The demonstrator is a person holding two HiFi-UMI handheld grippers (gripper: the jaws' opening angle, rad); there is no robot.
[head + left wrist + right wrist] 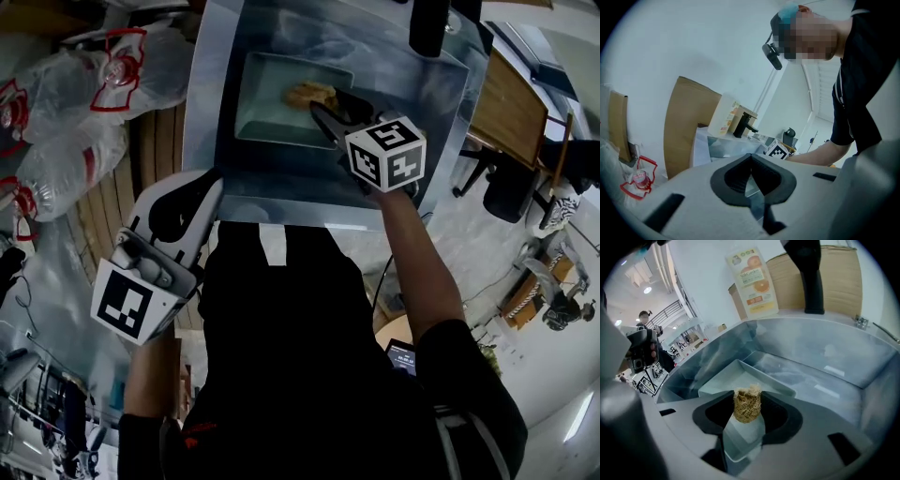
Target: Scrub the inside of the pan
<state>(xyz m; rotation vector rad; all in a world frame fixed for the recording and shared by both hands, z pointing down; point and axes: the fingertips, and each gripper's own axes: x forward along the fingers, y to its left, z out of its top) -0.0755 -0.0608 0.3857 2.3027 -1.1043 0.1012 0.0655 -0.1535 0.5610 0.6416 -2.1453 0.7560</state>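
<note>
The pan [272,117], a pale rectangular tray, lies on the floor of the steel sink [441,122], toward the sink's 10 o'clock side in the head view. Over its inside, near the pan's 2 o'clock corner, is a tan fibrous scrubber [310,95]. The right gripper [330,112] has its jaws clamped on that scrubber, which sticks out past their tips, as the right gripper view shows; whether the scrubber presses on the pan's bottom cannot be told. That gripper reaches in from the pan's 5 o'clock. A dark faucet [429,26] stands at the sink's 1 o'clock, and in the right gripper view a juice carton [752,282] stands behind the sink's back rim. The left gripper [202,192] hangs outside the sink at the pan's 7 o'clock, its jaws together with nothing between them. Clear plastic bottles [66,122] lie well apart at the sink's 9 o'clock.
</note>
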